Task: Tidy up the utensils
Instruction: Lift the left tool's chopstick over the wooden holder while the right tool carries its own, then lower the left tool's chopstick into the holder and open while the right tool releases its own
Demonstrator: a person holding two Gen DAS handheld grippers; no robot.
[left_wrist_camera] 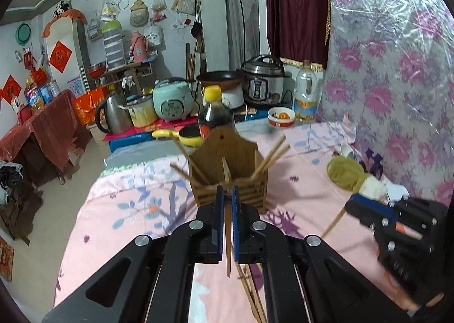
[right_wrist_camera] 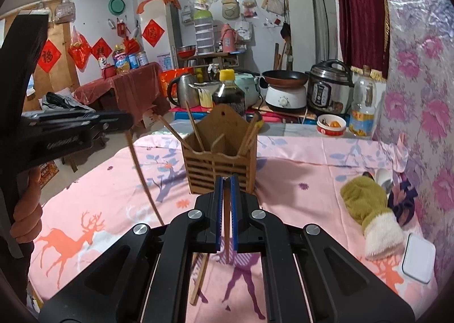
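Observation:
A slatted wooden utensil holder (left_wrist_camera: 227, 172) (right_wrist_camera: 221, 152) stands upright on the pink bedsheet, with several chopsticks leaning out of both compartments. My left gripper (left_wrist_camera: 226, 195) hovers just in front of it, shut on a single chopstick (left_wrist_camera: 227, 238) that hangs down between the blue pads. My right gripper (right_wrist_camera: 226, 182) is likewise shut on one chopstick (right_wrist_camera: 227, 223), close to the holder's front. Each gripper shows in the other's view: the right one (left_wrist_camera: 351, 204) with its stick (left_wrist_camera: 334, 222), the left one (right_wrist_camera: 126, 121) with its stick (right_wrist_camera: 142, 178). Loose chopsticks (right_wrist_camera: 198, 280) lie on the sheet below.
A dark sauce bottle (left_wrist_camera: 212, 116) stands right behind the holder. A yellow-green mitten (right_wrist_camera: 366, 204), a white box (right_wrist_camera: 418, 259) and dark cloth lie at the right by the floral wall. Cookers, a kettle, a bowl (right_wrist_camera: 330, 124) and an oil bottle crowd the far edge.

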